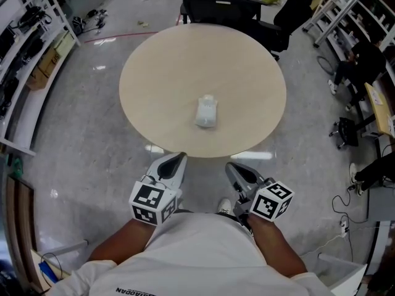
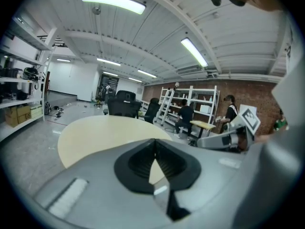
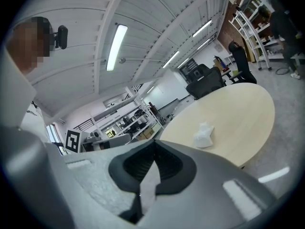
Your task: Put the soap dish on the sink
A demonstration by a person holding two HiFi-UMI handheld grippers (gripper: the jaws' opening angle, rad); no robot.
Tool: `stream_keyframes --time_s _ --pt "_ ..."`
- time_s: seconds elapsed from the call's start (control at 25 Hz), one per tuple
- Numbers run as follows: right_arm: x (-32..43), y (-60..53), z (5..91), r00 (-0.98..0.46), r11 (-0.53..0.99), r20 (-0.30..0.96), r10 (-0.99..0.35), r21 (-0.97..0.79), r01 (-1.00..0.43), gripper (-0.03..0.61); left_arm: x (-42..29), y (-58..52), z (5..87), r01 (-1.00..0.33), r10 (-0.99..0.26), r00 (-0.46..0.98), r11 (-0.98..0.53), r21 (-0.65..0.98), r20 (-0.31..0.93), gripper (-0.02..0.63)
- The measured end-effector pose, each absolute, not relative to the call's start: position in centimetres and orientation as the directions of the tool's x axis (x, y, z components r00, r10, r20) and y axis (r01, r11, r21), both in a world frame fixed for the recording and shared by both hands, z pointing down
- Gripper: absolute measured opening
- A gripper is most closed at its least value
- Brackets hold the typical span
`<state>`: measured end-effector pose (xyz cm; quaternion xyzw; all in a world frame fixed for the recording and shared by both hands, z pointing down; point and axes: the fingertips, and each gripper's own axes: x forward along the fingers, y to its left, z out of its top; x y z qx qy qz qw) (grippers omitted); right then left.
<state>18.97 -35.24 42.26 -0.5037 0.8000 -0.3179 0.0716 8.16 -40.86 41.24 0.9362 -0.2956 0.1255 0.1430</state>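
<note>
Two tools with jaws pressed together, the left hand-held gripper (image 1: pixel 181 157) and the right hand-held gripper (image 1: pixel 230 166), hang empty just short of the round worktop (image 1: pixel 154 79). The white soap dish (image 1: pixel 207 111) lies near its middle, long axis pointing away from the person. The print on the person's shirt (image 1: pixel 203 251) is cut off, unreadable.

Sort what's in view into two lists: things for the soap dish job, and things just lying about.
For the job: white item on the round table, probably the soap dish; left gripper and right gripper, jaws shut, empty. No sink shows.

Lying about: black chairs, shelves, cardboard boxes, floor cables.
</note>
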Motion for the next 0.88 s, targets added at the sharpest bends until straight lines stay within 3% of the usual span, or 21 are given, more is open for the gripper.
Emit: stream_keyframes --time_s 0.88 --pt "18.83 -34.98 41.47 -0.471 0.295 0.198 -0.860 -0.560 -0.774 0.000 7.65 -40.66 40.58 -0.595 -0.530 0.792 -0.783 0.184 0.303 0.008"
